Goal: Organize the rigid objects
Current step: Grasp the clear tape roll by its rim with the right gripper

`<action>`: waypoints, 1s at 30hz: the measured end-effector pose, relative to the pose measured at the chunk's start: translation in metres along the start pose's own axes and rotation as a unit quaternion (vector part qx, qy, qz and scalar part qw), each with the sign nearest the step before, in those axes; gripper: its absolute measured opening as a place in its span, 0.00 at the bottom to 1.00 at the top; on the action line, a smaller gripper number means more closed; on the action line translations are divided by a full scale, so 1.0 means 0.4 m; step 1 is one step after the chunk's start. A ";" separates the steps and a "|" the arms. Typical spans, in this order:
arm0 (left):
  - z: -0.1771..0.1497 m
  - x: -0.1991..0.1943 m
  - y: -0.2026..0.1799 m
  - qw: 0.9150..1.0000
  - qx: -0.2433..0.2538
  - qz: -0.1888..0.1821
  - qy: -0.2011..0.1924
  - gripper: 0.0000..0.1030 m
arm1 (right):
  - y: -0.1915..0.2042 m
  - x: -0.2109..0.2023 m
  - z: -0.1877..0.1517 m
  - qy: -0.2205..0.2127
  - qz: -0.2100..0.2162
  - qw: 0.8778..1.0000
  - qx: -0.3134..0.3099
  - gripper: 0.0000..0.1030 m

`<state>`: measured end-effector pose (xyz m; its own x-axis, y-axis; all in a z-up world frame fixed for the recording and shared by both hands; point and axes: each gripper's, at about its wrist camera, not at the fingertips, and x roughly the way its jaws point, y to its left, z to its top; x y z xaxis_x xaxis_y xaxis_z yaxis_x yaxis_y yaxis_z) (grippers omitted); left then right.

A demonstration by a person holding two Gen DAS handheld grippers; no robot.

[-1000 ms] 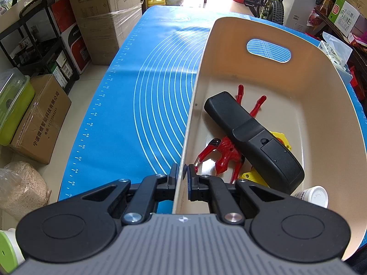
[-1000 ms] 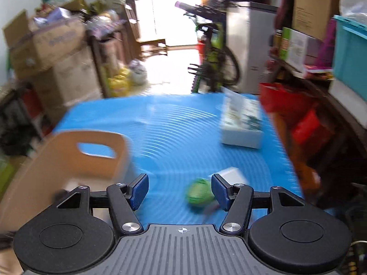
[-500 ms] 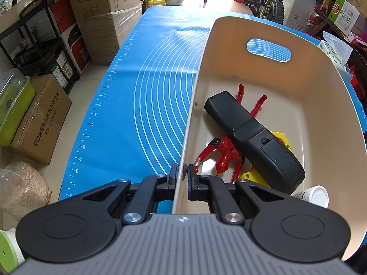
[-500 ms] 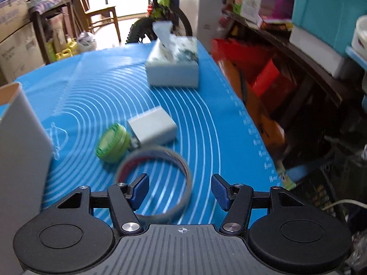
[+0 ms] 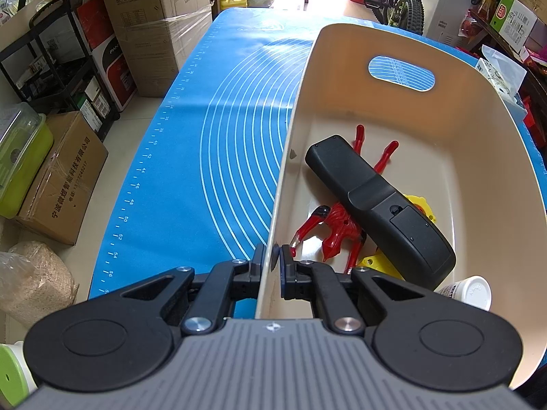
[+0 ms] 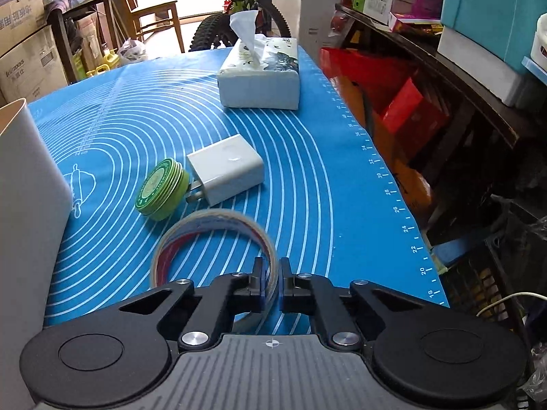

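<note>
Two grips to mind at once: left gripper (image 5: 272, 262) pinched on the near wall of the cream bin (image 5: 485, 157), right gripper (image 6: 271, 275) closed narrow on the rim of the tape ring (image 6: 212, 235), low over the blue mat (image 6: 307, 157). Best lifted straight up before swinging left — clear of the green tin (image 6: 162, 189) and the white charger (image 6: 227, 169) just beyond, which touch each other — then carried over the bin's wall and let go above the bare floor at the far end, not onto the black remote (image 5: 379, 205) or the red toy (image 5: 336, 229) under it (thin rim, so likely to twist if hurried). Half a second back: right fingers wide apart around the ring, now shut on it; left unchanged, bin contents unmoved.
</note>
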<state>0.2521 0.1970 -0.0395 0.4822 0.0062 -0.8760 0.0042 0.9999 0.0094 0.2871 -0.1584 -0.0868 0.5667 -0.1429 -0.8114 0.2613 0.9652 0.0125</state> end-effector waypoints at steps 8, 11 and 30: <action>0.000 0.000 0.000 1.000 0.000 0.000 0.000 0.09 | -0.007 -0.070 0.020 -0.039 0.011 0.999 0.001 0.16; 0.000 -0.001 0.000 1.000 0.001 0.001 0.000 0.09 | -0.007 -0.103 0.033 -0.053 0.022 0.998 0.004 0.16; -0.001 0.002 0.002 1.000 0.001 0.001 0.001 0.09 | 0.288 -0.349 0.117 -0.151 0.169 0.969 -0.099 0.16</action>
<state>0.2521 0.1978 -0.0404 0.4813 0.0072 -0.8765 0.0047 0.9999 0.0108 0.2747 -0.0374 0.0556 0.8045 0.1597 -0.5720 -0.1172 0.9869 0.1108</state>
